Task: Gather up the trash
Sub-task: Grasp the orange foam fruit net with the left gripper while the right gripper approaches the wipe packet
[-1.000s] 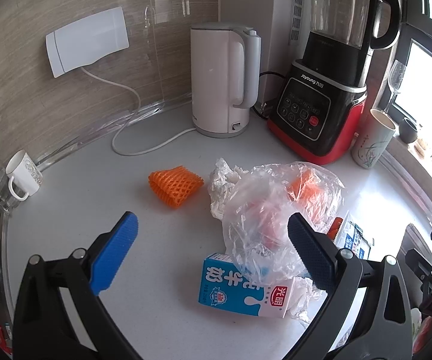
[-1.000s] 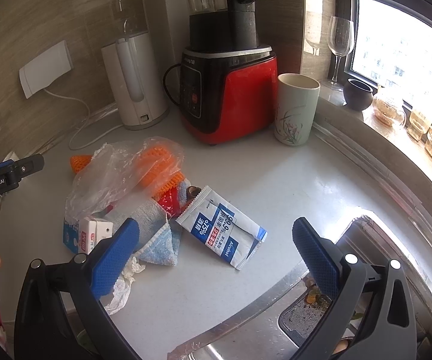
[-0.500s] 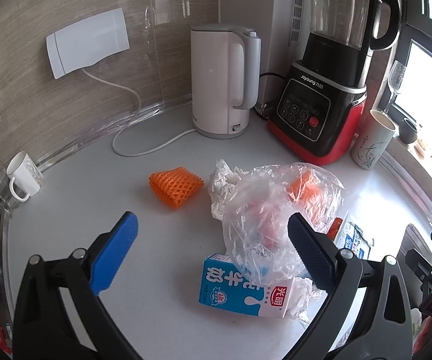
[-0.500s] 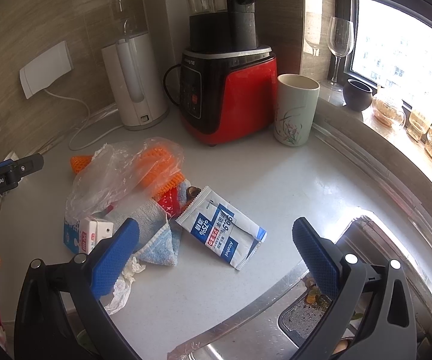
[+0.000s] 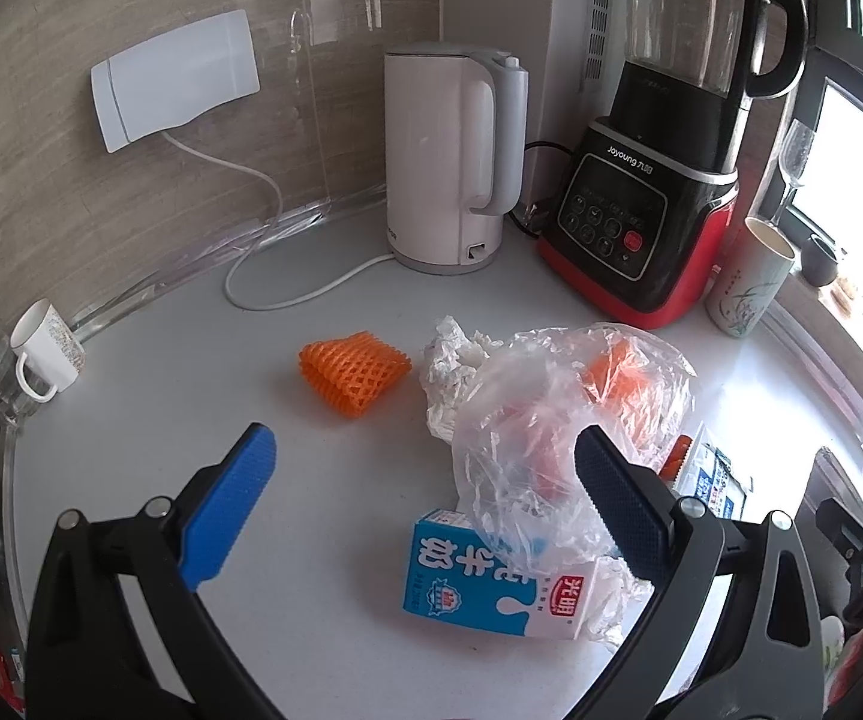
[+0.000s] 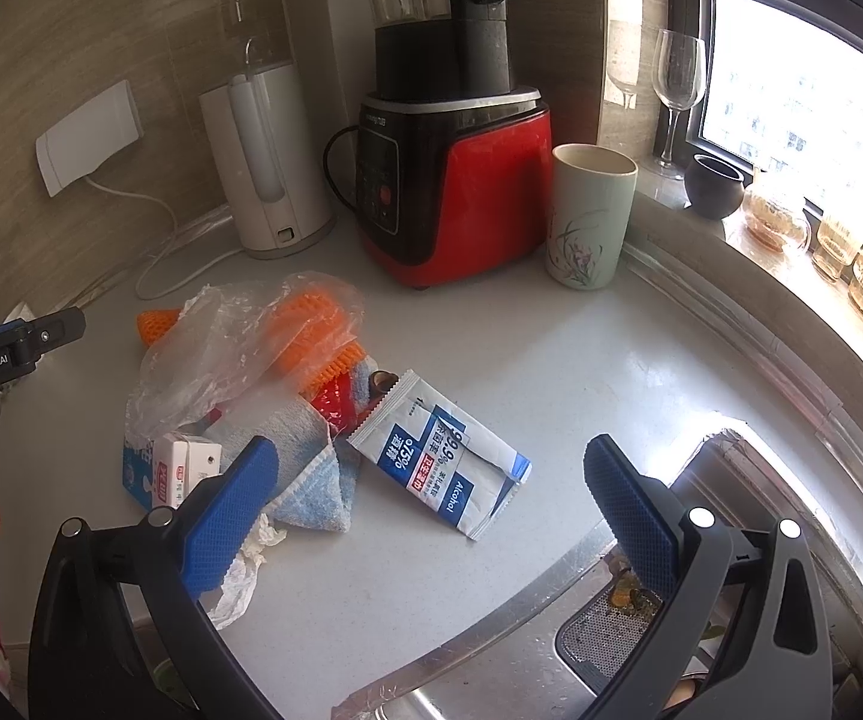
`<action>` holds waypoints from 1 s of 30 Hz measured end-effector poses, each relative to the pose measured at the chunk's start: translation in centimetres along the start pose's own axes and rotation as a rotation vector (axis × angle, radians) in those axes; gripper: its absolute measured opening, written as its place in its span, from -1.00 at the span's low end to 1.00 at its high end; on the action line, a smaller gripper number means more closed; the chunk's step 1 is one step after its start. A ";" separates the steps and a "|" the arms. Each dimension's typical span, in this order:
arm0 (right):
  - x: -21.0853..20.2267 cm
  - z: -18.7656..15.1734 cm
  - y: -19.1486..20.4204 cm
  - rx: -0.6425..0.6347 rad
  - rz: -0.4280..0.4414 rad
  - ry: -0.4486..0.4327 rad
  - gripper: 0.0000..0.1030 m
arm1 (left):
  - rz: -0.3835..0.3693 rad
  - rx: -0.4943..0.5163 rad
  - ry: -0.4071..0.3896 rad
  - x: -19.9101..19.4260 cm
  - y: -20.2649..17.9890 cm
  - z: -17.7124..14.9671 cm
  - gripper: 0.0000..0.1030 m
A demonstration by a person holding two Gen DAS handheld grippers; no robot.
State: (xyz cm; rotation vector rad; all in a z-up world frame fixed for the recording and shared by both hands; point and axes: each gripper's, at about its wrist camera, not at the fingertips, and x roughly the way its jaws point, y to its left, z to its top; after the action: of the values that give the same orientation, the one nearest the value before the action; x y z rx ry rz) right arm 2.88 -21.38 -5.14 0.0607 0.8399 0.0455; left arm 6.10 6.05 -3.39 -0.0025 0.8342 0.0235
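Note:
A pile of trash lies on the white counter. A clear plastic bag point(image 5: 569, 414) with orange foam netting inside covers it, and shows in the right wrist view point(image 6: 233, 348) too. A blue milk carton point(image 5: 479, 585) lies in front of the bag. A loose orange foam net point(image 5: 353, 375) lies to its left. A white and blue alcohol wipes packet point(image 6: 440, 462) and a blue cloth point(image 6: 305, 462) lie beside the pile. Crumpled tissue point(image 6: 245, 570) lies at the near edge. My left gripper point(image 5: 425, 504) is open above the counter near the carton. My right gripper point(image 6: 431, 510) is open above the packet.
A white kettle point(image 5: 449, 162), a red and black blender point(image 5: 653, 204) and a ceramic cup point(image 6: 590, 216) stand at the back. A small mug point(image 5: 47, 348) sits far left. A steel sink point(image 6: 611, 624) lies at the near right. Glassware lines the windowsill point(image 6: 791, 228).

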 end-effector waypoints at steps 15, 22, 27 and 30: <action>4.0 -0.9 -2.7 0.038 -0.031 0.049 0.96 | 0.010 -0.026 0.123 12.6 5.1 1.8 0.85; 5.6 -1.5 -4.3 0.081 -0.030 0.033 0.96 | 0.059 -0.036 0.191 18.9 6.1 1.6 0.47; 6.8 -1.7 -4.7 0.072 -0.018 0.034 0.96 | 0.063 -0.049 0.191 20.1 6.6 1.7 -0.31; 7.6 -1.9 -4.6 0.038 0.013 0.024 0.96 | 0.046 -0.058 0.179 19.5 6.9 2.0 -0.54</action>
State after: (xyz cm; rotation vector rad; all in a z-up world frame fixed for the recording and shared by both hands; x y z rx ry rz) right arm 6.61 -25.38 -12.39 0.1013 0.8640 0.0431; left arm 20.55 13.31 -16.47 -0.0408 1.0125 0.0918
